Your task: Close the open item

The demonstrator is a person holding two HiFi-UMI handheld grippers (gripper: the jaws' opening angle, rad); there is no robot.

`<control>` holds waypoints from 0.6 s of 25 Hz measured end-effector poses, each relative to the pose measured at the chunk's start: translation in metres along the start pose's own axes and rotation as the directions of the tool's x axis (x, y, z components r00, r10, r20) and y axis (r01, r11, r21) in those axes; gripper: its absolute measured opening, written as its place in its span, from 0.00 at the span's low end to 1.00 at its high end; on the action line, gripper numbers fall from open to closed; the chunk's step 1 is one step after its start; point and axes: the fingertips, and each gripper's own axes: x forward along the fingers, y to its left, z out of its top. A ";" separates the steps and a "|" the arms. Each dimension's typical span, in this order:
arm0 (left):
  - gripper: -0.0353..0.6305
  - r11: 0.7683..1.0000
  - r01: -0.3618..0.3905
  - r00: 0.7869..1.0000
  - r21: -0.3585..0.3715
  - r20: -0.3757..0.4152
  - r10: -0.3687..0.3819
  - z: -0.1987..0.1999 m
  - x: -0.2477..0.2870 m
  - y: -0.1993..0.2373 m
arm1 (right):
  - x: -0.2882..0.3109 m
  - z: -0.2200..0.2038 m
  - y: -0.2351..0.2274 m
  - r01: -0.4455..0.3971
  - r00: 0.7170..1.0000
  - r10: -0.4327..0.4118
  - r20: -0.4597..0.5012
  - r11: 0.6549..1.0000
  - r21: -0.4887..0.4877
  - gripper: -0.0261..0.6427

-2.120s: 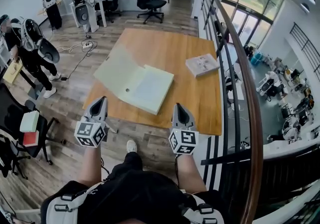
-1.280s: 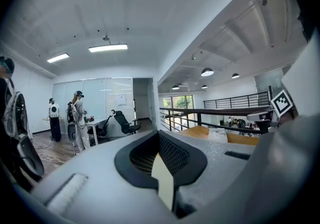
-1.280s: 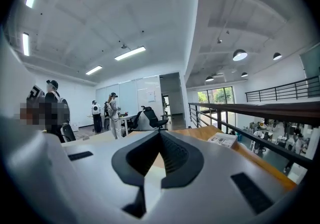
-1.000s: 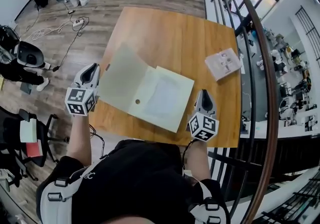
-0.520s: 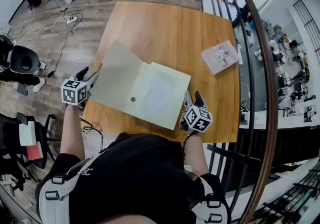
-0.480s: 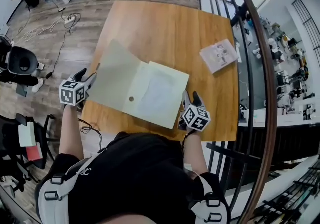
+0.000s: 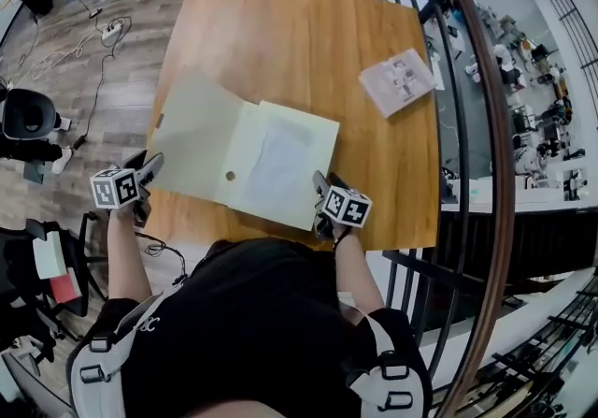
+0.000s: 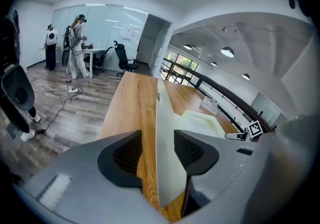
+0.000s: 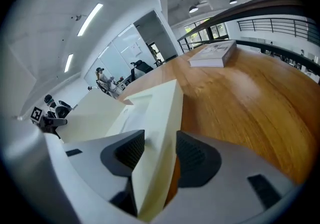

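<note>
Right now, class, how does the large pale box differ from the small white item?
The large pale box lies open, its lid flap folded out sideways; the small white item is closed. The box sits at the near edge, the item farther off. Both lie flat on the wooden table.

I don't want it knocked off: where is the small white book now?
Head view: the small white book lies on the wooden table near its far right edge, by the railing, apart from the open box.

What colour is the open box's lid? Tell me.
The lid is a plain pale cream-green, clearest in the head view.
</note>
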 end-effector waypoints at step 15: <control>0.06 0.971 0.211 0.968 0.110 0.112 -0.223 0.018 -0.024 -0.113 | 0.010 -0.004 0.012 -0.125 0.987 0.134 -0.089 0.987 0.101 0.26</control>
